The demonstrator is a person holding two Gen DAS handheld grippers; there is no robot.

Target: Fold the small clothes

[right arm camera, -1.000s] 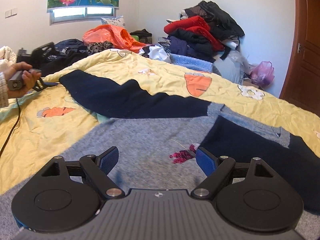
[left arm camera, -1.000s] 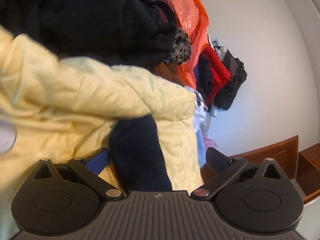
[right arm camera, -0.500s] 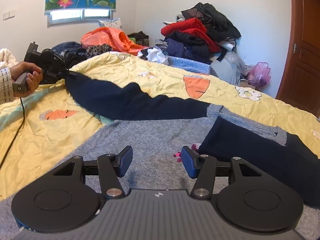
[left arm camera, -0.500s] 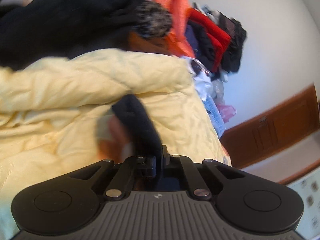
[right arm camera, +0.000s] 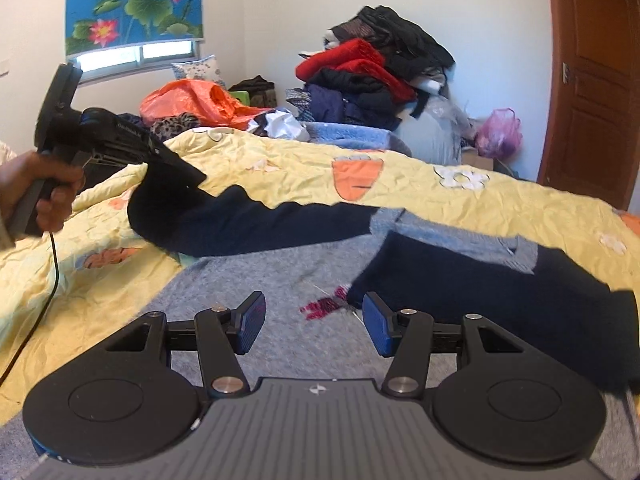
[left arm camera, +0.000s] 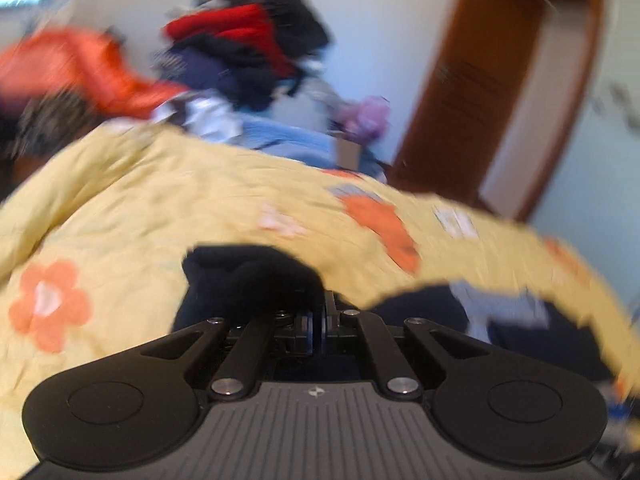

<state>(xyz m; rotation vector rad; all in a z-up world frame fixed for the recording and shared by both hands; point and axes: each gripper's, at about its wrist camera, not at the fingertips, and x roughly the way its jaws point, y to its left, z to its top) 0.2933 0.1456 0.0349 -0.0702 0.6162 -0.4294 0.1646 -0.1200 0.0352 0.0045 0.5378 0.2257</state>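
The left gripper (left arm camera: 318,322) is clenched on the cuff of the navy sleeve (right arm camera: 248,220), lifted off the yellow quilt (right arm camera: 400,184); the right gripper (right arm camera: 314,322) is released, hovering above the grey sweater body (right arm camera: 240,304), which lies just under and ahead of it. I judge the thin cuff may slip out if the pull is fast, or drag the body crooked. Ahead of the right gripper there is free cloth; the clothes pile (right arm camera: 372,72) stands well apart behind.
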